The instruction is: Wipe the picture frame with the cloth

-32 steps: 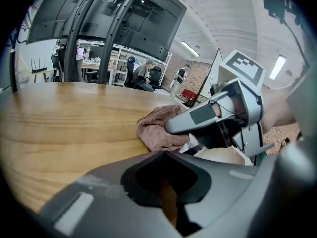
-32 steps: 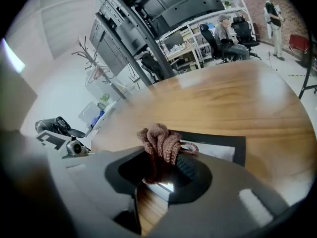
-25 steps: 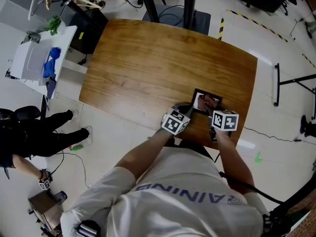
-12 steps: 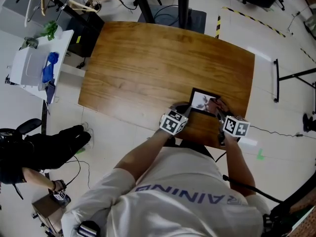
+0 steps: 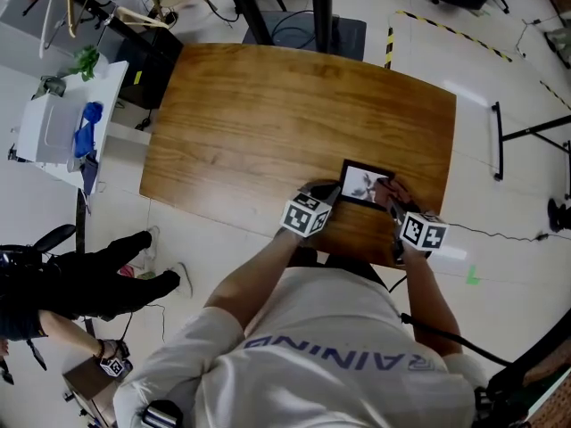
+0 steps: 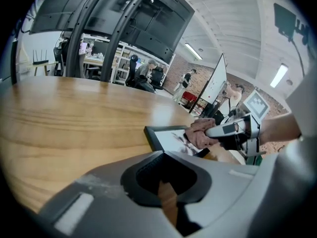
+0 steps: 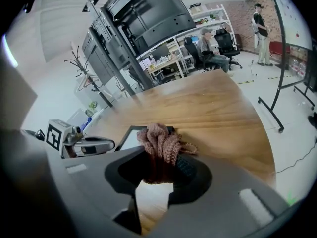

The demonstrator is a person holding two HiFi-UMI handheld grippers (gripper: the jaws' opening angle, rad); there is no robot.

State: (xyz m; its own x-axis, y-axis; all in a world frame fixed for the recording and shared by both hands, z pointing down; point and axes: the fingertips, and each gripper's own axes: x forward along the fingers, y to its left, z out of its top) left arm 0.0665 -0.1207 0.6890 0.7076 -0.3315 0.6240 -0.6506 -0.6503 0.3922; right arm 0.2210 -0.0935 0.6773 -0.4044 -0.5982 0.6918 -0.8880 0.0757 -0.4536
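A black picture frame (image 5: 360, 184) lies flat near the front right of the wooden table (image 5: 268, 114). My right gripper (image 5: 394, 201) is shut on a bunched pinkish-brown cloth (image 5: 390, 192), which rests on the frame's right edge. In the right gripper view the cloth (image 7: 161, 142) bulges out of the gripper (image 7: 159, 168), with the frame (image 7: 129, 135) just behind it. My left gripper (image 5: 329, 194) sits at the frame's left edge, its jaws close together with nothing visible between them. In the left gripper view the frame (image 6: 166, 138) lies just ahead of the gripper (image 6: 166, 182), apart from its jaws.
The table's front edge runs just under both grippers. A white cart (image 5: 55, 119) with a blue item stands off the table's left. A person in black (image 5: 80, 279) is on the floor at the left. A metal stand (image 5: 500, 145) and cables lie to the right.
My right gripper with the cloth has drawn back to the right, from the frame's middle to its right edge. The left gripper has stayed by the frame. The person at left has shifted.
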